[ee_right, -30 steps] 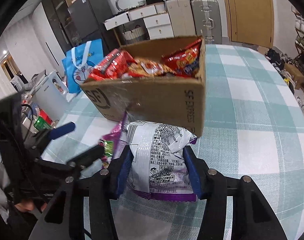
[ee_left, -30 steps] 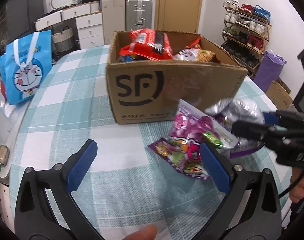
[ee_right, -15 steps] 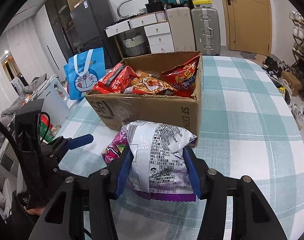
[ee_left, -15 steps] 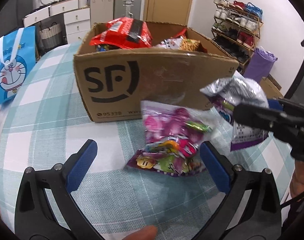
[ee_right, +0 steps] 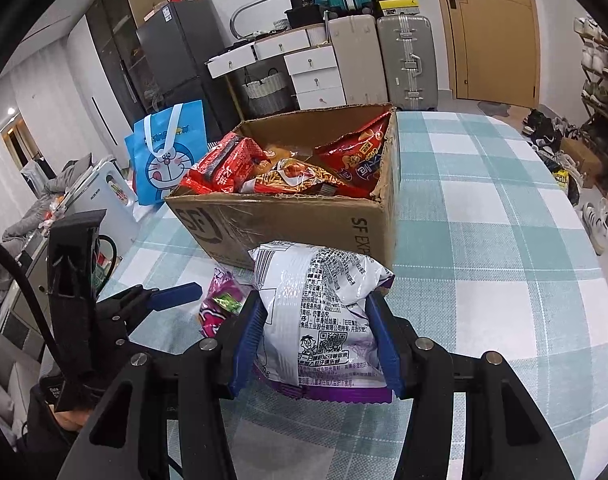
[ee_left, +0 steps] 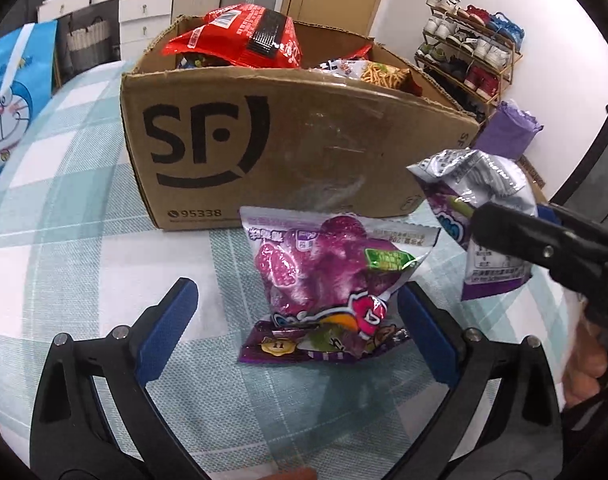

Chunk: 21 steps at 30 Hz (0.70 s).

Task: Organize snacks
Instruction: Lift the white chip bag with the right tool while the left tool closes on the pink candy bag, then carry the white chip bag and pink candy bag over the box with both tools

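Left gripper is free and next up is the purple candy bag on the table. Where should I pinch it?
Judging by its pose, pinch the purple candy bag across its puffy middle from the near side; it lies flat, lengthwise between the open left gripper fingers, clear of the cardboard box.

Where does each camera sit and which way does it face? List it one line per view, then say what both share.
Left wrist: sits on the left hand-held gripper, open, looking forward and down at the magenta candy bag on the teal-checked tablecloth; its blue-padded fingers show.
Right wrist: sits on the right hand-held gripper, facing the brown cardboard SF box; its fingers clamp the silver-and-purple snack bag.
Shared: box, both bags, tablecloth, each other's gripper.
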Each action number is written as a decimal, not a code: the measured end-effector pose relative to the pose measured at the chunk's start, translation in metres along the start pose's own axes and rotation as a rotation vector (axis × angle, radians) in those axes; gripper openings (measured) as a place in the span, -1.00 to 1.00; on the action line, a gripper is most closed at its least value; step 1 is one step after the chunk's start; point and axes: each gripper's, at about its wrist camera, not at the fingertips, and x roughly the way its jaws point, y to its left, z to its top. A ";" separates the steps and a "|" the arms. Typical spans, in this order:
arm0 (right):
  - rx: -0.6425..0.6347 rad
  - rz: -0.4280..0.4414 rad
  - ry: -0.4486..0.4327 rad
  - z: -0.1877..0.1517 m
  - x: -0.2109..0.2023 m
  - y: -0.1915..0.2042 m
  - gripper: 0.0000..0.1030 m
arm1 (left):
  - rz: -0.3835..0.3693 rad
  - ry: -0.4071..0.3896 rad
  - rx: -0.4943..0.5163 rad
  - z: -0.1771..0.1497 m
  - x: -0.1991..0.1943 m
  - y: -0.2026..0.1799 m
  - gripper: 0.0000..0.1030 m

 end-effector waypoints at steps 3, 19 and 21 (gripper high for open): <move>0.000 0.001 0.000 0.000 0.000 0.000 0.02 | 0.018 0.000 0.016 0.001 0.005 -0.004 0.94; 0.006 0.008 -0.005 -0.001 0.003 -0.002 0.02 | 0.023 -0.055 0.126 0.007 0.017 -0.034 0.05; 0.005 0.010 -0.009 0.000 0.002 -0.001 0.02 | 0.021 -0.063 0.132 0.009 0.014 -0.036 0.05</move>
